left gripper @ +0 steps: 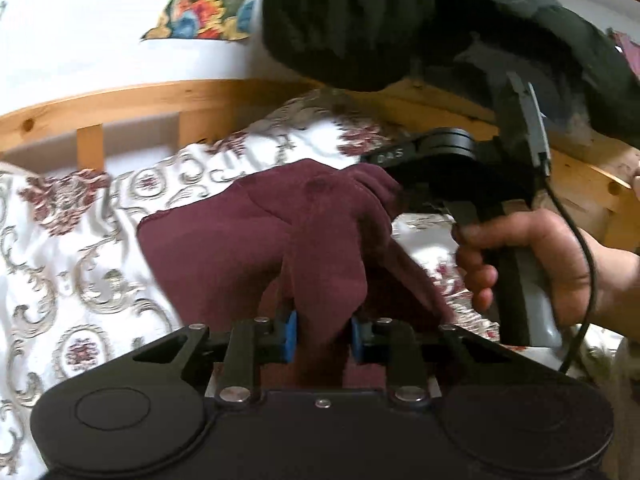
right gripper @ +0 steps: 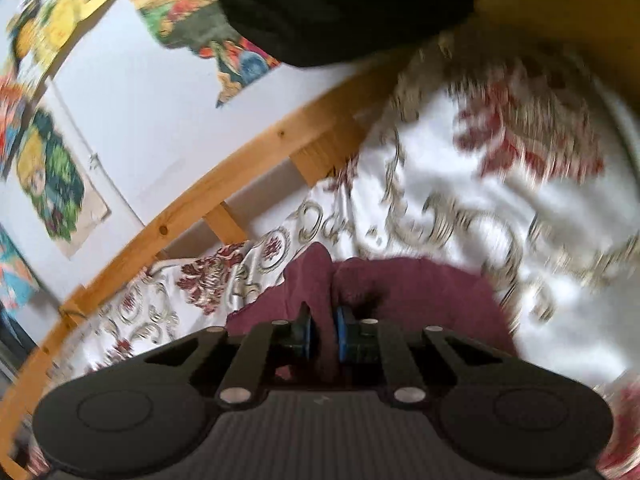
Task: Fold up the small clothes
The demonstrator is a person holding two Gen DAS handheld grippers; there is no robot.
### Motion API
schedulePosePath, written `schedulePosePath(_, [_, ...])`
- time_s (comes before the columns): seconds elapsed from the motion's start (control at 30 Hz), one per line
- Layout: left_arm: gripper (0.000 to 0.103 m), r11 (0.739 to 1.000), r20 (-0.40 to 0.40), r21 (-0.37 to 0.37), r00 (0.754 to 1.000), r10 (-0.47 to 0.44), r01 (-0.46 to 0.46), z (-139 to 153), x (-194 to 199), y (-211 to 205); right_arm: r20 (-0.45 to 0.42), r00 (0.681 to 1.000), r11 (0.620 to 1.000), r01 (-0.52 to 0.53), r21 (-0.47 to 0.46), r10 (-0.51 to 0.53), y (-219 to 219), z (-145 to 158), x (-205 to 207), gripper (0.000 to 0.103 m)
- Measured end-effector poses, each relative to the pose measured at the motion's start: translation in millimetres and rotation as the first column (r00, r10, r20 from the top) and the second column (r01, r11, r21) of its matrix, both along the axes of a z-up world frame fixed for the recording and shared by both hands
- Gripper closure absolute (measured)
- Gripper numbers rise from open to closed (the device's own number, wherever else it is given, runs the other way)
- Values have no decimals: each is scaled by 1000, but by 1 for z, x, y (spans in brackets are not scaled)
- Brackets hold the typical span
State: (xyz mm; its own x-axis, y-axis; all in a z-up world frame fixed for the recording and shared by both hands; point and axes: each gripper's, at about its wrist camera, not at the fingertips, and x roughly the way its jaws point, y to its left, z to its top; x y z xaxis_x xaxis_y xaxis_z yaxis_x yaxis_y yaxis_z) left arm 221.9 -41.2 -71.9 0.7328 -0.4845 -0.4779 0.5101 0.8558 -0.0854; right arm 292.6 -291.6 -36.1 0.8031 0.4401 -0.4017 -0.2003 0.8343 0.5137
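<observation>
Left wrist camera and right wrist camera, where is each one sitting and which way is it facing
Left wrist: on the left gripper, looking forward along its fingers at the maroon cloth it pinches on the patterned bedspread; the right hand holding the right gripper shows.
Right wrist: on the right gripper, facing the same cloth, bedspread and wooden bed rail; only its own fingers show.
Shared: cloth, bedspread, rail, wall posters.
</observation>
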Motion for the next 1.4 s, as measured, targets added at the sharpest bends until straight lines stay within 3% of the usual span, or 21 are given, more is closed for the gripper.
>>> schedulePosePath(0.13, [76,999,3,-11,999,-41,41,-7,-4,-22,44,999,994,11,-107,-6,-12,10,-9,89])
schedulePosePath(0.27, [75,998,-10,-39,998,-55,54,-16,-4,-42,44,999,993,37,-116,-32,-29,10,-11,89])
schedulePosePath(0.4, [73,997,-7,-20,997,-71,71,-24,-5,-53,18,998,994,54,-100,-52,-41,4,-7,89])
schedulePosePath(0.5, [64,996,-11,-23,996,-90,90,-26,-4,-53,-6,998,992,60,-112,-61,-43,-3,-4,89])
schedulePosePath(0.57, [53,994,-22,-48,995,-101,100,-25,-4,-50,-27,997,991,68,-111,-71,-44,-8,-2,89])
schedulePosePath(0.7, [42,989,-51,-97,991,-122,116,-25,-4,-43,-55,995,991,82,-110,-88,-48,-14,-1,87])
schedulePosePath(0.8, [35,984,-76,-137,989,-128,117,-24,-4,-37,-59,992,987,101,-121,-109,-51,-14,-4,77])
schedulePosePath(0.93, [24,980,-91,-161,987,-130,114,-21,-7,-29,-52,987,981,144,-131,-152,-59,-11,-12,46])
schedulePosePath(1.07, [9,977,-106,-191,988,-114,92,-15,-13,-16,-66,981,981,174,-86,-180,-71,-6,-26,27])
schedulePosePath(1.13, [1,981,-104,-189,992,-65,45,-11,-18,-10,-67,980,980,181,-82,-187,-72,-1,-35,7])
schedulePosePath(1.27, [1,981,-74,-191,997,18,-32,-1,-25,5,-50,981,976,181,-124,-188,-63,7,-54,0])
schedulePosePath(1.4, [1,966,-115,-231,989,92,-117,4,-23,22,5,986,965,165,-203,-168,-45,17,-70,0])
